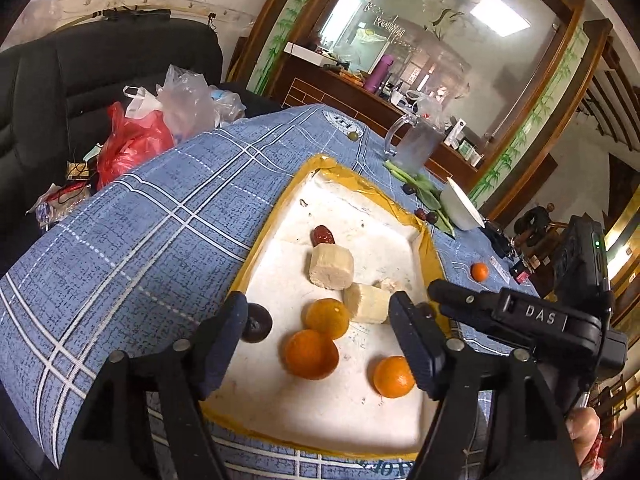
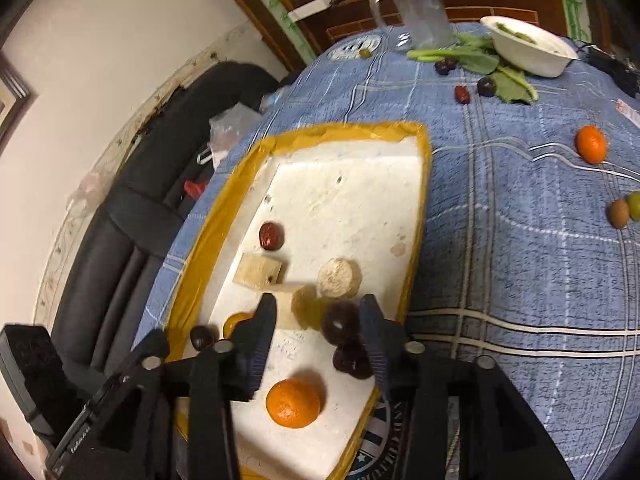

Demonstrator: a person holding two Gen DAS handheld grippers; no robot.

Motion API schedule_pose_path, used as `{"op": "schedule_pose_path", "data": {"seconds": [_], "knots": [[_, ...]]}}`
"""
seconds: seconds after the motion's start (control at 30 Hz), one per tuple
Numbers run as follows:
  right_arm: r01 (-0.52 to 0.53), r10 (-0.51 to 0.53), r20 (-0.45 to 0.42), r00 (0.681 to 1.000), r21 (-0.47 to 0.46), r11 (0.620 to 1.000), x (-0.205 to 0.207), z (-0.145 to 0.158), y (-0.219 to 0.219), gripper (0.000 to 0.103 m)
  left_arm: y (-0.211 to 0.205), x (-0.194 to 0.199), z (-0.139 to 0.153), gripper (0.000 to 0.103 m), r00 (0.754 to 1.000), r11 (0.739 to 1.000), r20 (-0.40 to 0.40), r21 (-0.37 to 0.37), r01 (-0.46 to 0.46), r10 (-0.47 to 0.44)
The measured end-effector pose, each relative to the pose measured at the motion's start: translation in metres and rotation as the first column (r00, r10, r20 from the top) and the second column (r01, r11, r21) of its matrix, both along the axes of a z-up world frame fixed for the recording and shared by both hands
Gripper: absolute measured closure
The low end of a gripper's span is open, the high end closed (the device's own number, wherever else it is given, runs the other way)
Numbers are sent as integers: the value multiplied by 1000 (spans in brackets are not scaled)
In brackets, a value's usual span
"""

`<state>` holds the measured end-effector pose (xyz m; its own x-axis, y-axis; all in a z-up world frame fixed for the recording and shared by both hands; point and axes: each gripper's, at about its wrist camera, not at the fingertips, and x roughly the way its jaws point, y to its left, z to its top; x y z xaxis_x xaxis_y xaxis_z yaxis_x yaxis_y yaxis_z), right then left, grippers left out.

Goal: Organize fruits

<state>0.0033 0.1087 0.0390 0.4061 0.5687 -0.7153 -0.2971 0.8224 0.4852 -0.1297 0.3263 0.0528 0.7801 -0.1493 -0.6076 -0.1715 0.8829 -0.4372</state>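
A white foam tray with a yellow taped rim [image 1: 404, 204] is seen lying on the blue plaid cloth-covered surface [image 1: 160, 208]. In the left wrist view, a dark round plum [image 1: 256, 323] is found at the tray's left edge, just beside the left finger. The left claw [image 1: 318, 344] is held spread over the tray, nothing pinched; two small orange mandarins [image 1: 311, 354] lie between its fingers, a third [image 1: 393, 376] beside the right finger. Behind them two pale cut banana pieces [image 1: 331, 266] and a wrinkled red date [image 1: 322, 236] are noted. In the right wrist view, the right claw [image 2: 318, 332] is spread; a blurred dark plum [image 2: 340, 322] is seen between its fingers, whether touched cannot be told. Another mandarin [image 2: 591, 144] lies on the cloth, well apart from the tray.
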Motion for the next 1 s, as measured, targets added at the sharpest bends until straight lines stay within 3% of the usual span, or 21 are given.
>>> {"op": "schedule_pose_path", "data": {"seconds": [0.17,0.23,0.33,0.53,0.8,1.0], "knots": [[45,-45,70,997,9,999,-19,23,-27,51,-5,-12,10,24,1000,998,6,50,-27,26],[73,-72,109,991,-3,997,-34,31,-39,44,-13,-18,15,20,999,995,9,97,-36,36],[106,-98,170,981,-39,994,-58,41,-56,43,-34,-25,24,18,999,982,19,187,-38,35],[205,-158,274,949,-150,967,-107,43,-94,38,-86,-37,42,10,999,933,44,357,-37,22],[282,-232,296,927,-138,949,-142,35,-142,38,-155,-49,60,10,996,857,66,515,16,-58],[303,-265,281,922,-100,948,-147,33,-168,38,-184,-53,67,10,994,826,53,561,54,-100]]}}
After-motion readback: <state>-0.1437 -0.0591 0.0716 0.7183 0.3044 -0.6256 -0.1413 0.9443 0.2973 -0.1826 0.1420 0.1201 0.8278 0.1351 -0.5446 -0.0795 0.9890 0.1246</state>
